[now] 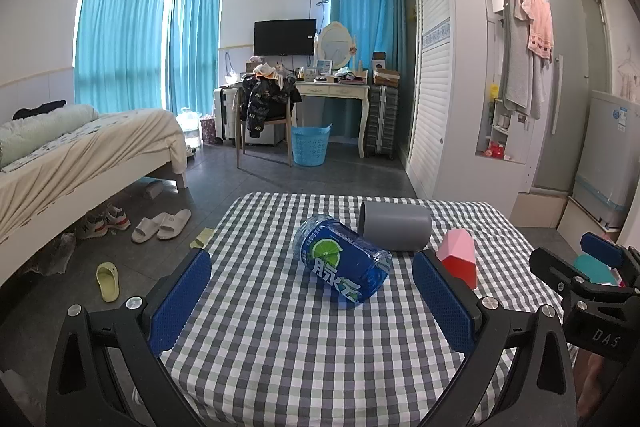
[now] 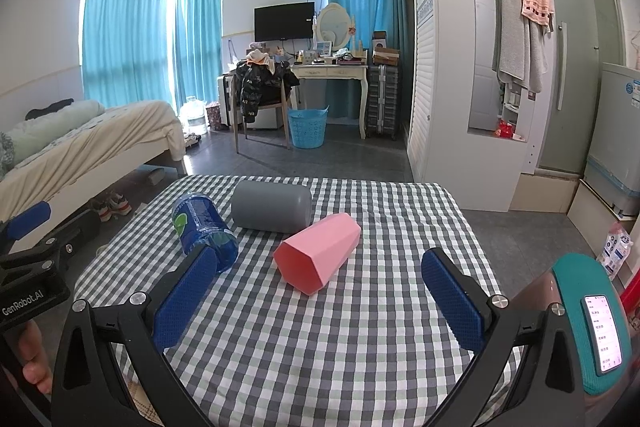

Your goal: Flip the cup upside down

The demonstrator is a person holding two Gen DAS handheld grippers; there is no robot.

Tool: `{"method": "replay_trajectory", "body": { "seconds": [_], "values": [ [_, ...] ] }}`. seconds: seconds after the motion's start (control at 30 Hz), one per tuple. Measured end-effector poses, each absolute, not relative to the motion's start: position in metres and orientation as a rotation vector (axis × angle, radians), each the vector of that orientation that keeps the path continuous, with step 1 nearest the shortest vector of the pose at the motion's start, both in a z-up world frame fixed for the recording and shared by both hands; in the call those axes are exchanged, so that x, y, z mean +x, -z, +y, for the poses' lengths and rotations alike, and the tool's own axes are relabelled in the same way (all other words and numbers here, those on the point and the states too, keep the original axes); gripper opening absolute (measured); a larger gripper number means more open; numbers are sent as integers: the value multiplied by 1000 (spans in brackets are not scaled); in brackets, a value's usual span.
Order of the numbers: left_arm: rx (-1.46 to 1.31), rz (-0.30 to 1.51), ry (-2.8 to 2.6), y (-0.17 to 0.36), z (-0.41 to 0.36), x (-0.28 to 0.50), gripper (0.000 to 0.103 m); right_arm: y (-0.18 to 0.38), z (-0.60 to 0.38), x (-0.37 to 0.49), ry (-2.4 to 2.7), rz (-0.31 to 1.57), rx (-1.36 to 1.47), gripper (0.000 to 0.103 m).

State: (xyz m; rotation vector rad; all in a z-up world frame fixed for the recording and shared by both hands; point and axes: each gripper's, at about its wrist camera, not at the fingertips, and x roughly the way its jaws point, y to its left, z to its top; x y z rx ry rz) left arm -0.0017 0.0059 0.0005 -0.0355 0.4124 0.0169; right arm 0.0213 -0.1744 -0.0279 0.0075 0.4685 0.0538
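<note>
Three cups lie on their sides on a checked table (image 1: 304, 347). A clear blue cup with a lime label (image 1: 342, 261) lies in the middle, also in the right wrist view (image 2: 204, 231). A grey cup (image 1: 396, 225) lies behind it (image 2: 272, 207). A pink faceted cup (image 2: 318, 253) lies to the right, partly hidden by a finger in the left wrist view (image 1: 458, 259). My left gripper (image 1: 312, 301) is open, short of the blue cup. My right gripper (image 2: 320, 303) is open, just short of the pink cup.
The table (image 2: 360, 327) drops off at the far and left edges to a tiled floor with slippers (image 1: 160, 225). A bed (image 1: 80, 155) stands at left, a wardrobe (image 1: 432, 87) at right. A phone on a teal stand (image 2: 600, 327) sits at the right.
</note>
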Motion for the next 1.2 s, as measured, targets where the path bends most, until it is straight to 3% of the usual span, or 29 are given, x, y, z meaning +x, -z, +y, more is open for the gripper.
{"method": "replay_trajectory", "body": {
  "seconds": [1.2],
  "values": [
    [-27, 433, -33, 11, 3, 11, 103, 23, -183, 30, -81, 475, -7, 103]
  ]
}}
